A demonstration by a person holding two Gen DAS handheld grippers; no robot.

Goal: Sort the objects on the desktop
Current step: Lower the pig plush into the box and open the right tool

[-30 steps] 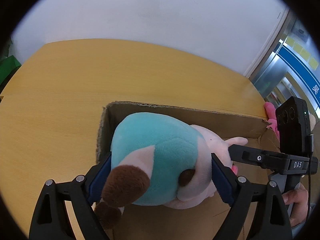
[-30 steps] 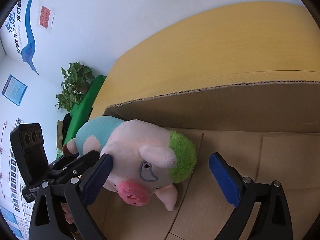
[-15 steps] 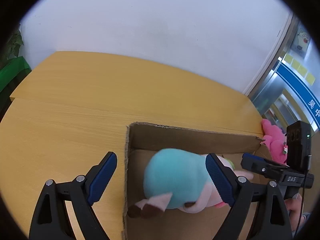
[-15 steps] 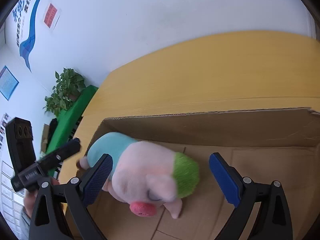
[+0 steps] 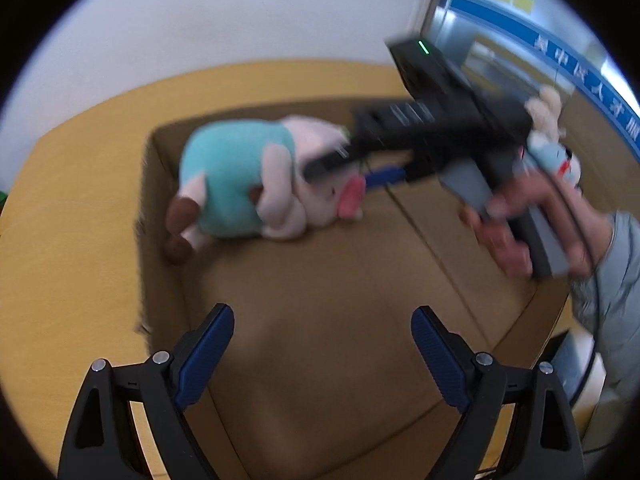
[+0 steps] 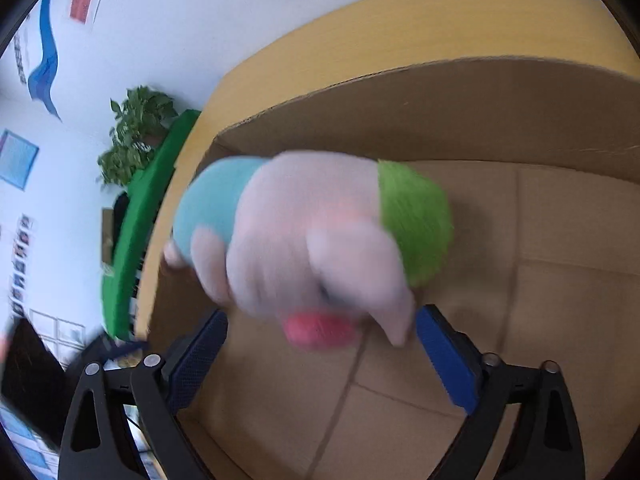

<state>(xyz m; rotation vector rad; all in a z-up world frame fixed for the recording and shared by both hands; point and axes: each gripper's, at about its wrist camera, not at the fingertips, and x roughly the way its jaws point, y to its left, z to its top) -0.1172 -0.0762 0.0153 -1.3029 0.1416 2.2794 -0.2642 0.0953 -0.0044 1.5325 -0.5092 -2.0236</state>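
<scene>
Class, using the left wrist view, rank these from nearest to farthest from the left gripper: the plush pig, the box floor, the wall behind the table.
1. Box floor, directly beneath the left gripper.
2. Plush pig, lying in the box's far left corner.
3. Wall, beyond the table's far edge.

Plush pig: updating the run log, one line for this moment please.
plush pig: lying in cardboard box | left gripper: open, empty | right gripper: closing around pig's head

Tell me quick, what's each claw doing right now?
Left claw: open, holding nothing.
Right claw: closing around the plush pig, not gripping yet.
</scene>
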